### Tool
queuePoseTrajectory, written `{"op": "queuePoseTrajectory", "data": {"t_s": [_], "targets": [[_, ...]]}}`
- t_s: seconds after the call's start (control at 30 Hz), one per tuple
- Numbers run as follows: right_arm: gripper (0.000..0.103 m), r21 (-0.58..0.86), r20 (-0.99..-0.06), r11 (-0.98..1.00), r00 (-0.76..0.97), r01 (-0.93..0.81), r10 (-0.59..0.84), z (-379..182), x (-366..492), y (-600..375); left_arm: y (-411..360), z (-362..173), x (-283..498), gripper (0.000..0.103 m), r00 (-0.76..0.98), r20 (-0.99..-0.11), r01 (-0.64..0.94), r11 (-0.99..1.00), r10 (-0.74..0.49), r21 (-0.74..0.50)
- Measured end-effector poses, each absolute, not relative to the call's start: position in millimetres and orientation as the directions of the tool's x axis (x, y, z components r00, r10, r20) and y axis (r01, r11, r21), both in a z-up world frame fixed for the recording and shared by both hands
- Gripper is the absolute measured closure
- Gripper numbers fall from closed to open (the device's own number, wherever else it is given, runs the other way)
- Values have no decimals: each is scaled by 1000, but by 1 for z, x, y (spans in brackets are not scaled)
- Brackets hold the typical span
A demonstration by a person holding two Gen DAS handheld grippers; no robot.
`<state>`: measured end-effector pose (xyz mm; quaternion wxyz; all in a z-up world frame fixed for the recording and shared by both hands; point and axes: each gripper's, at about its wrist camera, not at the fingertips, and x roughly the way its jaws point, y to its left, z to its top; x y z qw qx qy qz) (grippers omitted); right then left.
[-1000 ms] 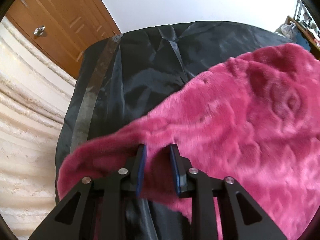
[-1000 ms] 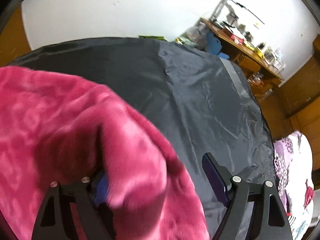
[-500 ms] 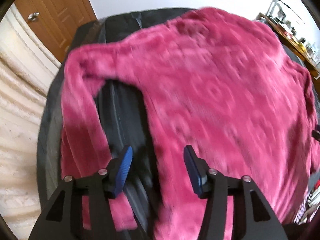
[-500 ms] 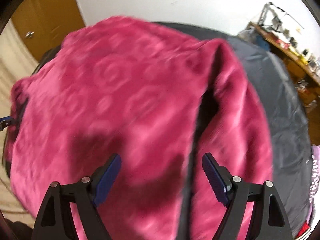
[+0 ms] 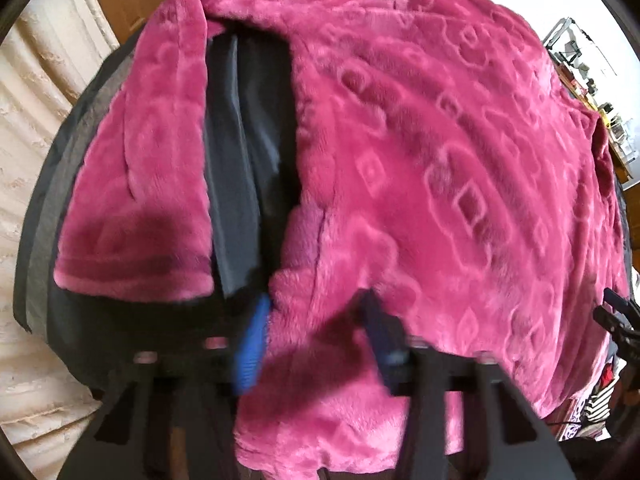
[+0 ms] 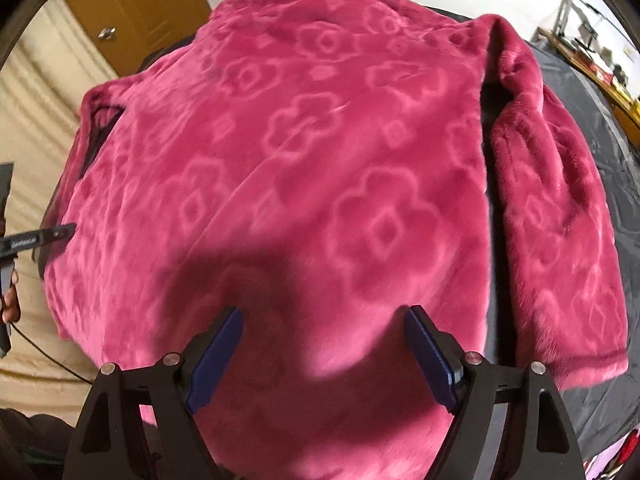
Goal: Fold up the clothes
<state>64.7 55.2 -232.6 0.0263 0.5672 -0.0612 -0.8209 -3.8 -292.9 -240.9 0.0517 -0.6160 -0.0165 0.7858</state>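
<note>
In the left wrist view our left gripper (image 5: 316,340) is closing over the hem of the pink fleece top (image 5: 420,160) spread on the dark cover (image 5: 248,152), so we should bite deep; in the right wrist view our right gripper (image 6: 324,354) hangs spread above the hem, nothing pinched.

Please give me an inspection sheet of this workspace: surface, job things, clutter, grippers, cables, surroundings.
Surface: dark cover, wrinkled.
Job things: pink fleece top spread flat, both sleeves lying beside the body.
Clutter: patterned cloth at the edge.
Grippers: left gripper closing, fleece hem between its fingers; right gripper open above the hem.
Cables: thin black cable beside the bed.
Surroundings: wooden door, cluttered desk, white wall.
</note>
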Motion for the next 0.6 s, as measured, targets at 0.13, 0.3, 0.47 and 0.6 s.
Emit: {"op": "queuePoseTrajectory", "data": {"t_s": [0.13,0.3,0.47,0.6], "targets": [[19,127,-929,-991,-354,-35,-107,-233,74,56,-299,-236,5,82,-243,-965,-46,-995,100,-91],[19,111,-930,-992,-359,-60,-82,-230,86,66,-319,-233,24,84,-233,-971,-59,-997,55,-43],[19,103,-923,-992,-378,-71,-69,-223,98,71,-321,-230,32,84,-231,-972,-58,-998,45,-33],[19,106,-909,-994,-405,-2,-96,-217,97,55,-304,-239,30,84,-222,-975,-88,-996,-7,27]]}}
